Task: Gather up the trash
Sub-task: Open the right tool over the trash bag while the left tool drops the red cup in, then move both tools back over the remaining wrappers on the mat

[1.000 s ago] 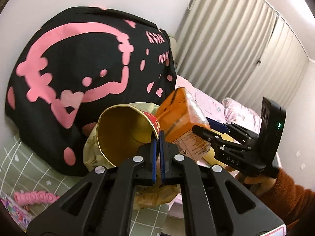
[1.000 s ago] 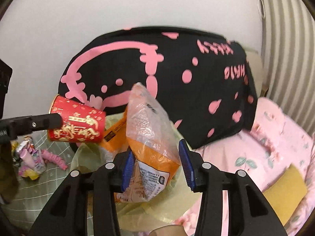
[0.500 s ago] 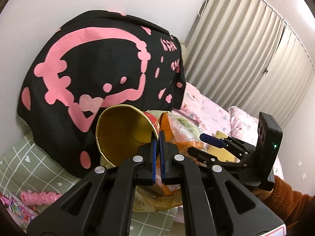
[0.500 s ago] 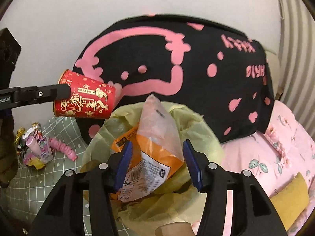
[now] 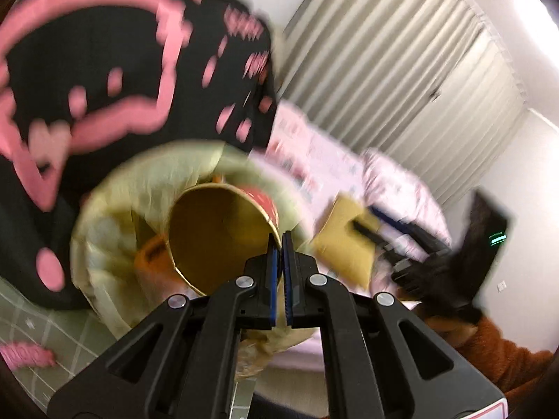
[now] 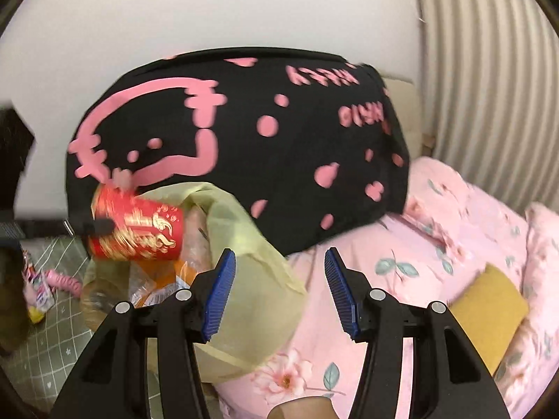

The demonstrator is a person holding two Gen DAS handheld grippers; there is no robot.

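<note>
My left gripper (image 5: 279,241) is clamped on the rim of the red paper cup (image 6: 136,227), held tilted over the yellow trash bag (image 5: 115,209). My right gripper (image 6: 279,279) stands wide with nothing between its blue pads. An orange snack packet (image 5: 153,262) lies inside the bag. The black-and-pink cushion (image 6: 279,139) crowds behind it.

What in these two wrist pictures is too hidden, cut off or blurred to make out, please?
- Pink lettering on the black cushion: left wrist view, smeared by motion blur.
- Right tongs: left wrist view, blurred; whether open cannot be read there.
- Orange snack bag inside the yellow-green trash bag: right wrist view, mostly hidden by the red paper cup and the bag's rim.
- Wrappers on the green sheet: right wrist view, too small and blurred to identify.
</note>
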